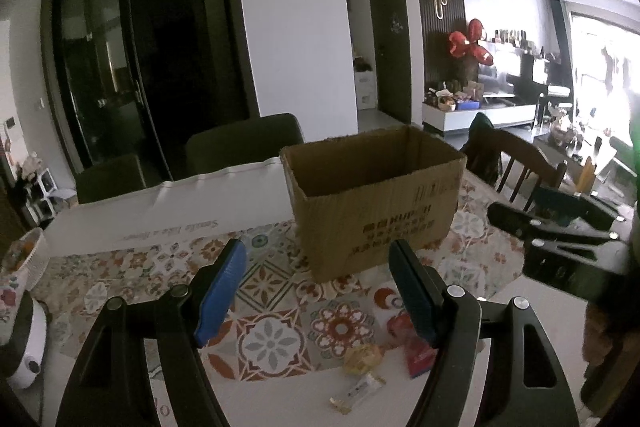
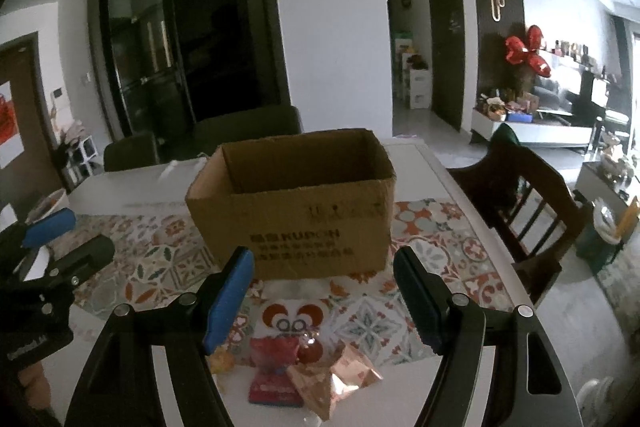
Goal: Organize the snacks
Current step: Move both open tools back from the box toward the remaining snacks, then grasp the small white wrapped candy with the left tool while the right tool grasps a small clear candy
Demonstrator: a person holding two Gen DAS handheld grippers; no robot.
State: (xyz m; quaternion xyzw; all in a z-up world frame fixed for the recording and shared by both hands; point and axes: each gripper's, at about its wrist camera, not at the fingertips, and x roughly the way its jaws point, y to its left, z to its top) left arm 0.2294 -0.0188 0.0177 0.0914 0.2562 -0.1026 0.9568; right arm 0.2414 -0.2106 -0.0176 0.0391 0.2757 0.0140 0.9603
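Note:
An open brown cardboard box (image 1: 372,203) stands on the patterned tablecloth (image 1: 264,287); it also shows in the right wrist view (image 2: 296,211). My left gripper (image 1: 318,259) is open and empty, in front of the box. Below it lie a yellow wrapped snack (image 1: 362,357), a small clear-wrapped bar (image 1: 358,393) and a red packet (image 1: 412,343). My right gripper (image 2: 324,267) is open and empty above a red and white snack packet (image 2: 286,343), a red flat pack (image 2: 274,389) and copper-coloured pouches (image 2: 340,379). Each gripper shows at the edge of the other's view.
A long white box (image 1: 168,215) lies behind the tablecloth on the left. Dark chairs (image 1: 244,143) stand behind the table and a wooden chair (image 2: 520,203) on the right. A white basket (image 1: 30,259) sits at the left table edge.

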